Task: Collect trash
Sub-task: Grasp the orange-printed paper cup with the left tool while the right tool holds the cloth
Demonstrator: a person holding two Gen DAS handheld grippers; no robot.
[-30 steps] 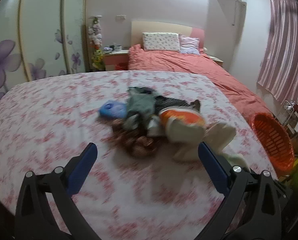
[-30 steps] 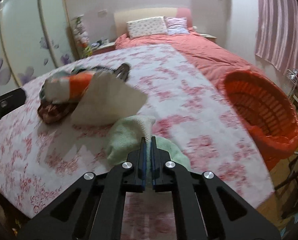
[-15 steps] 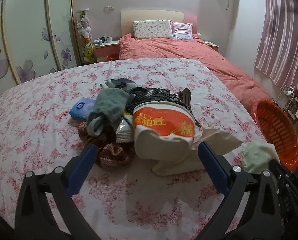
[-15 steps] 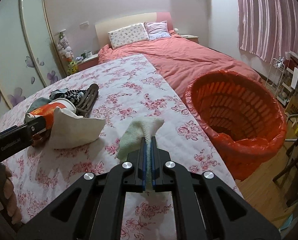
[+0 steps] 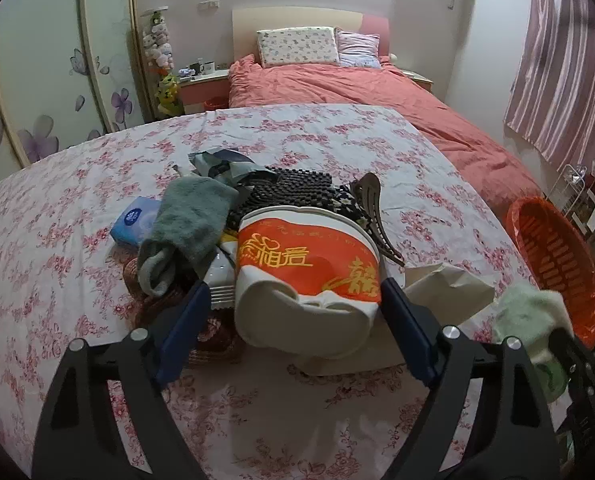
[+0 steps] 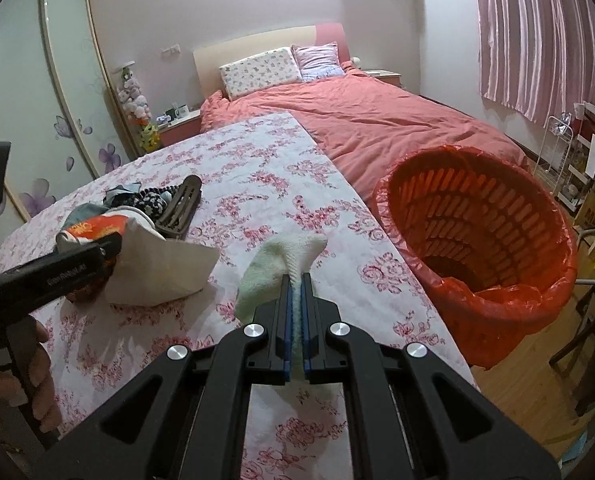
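The right gripper (image 6: 295,280) has its jaws clamped on a pale green cloth (image 6: 281,258), which points away from it toward the orange basket (image 6: 477,232). The left gripper (image 5: 295,300) jaws are closing around a crushed paper bowl (image 5: 305,272) lying on its side on the flowered surface (image 5: 57,240), its rim facing away.

Yellow Chinese characters, perhaps "相音", on the orange-banded paper bowl (image 5: 307,268).

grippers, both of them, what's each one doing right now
Left gripper: jaws closing around the orange-and-white paper bowl, pads not yet pressing.
Right gripper: shut on the pale green cloth.
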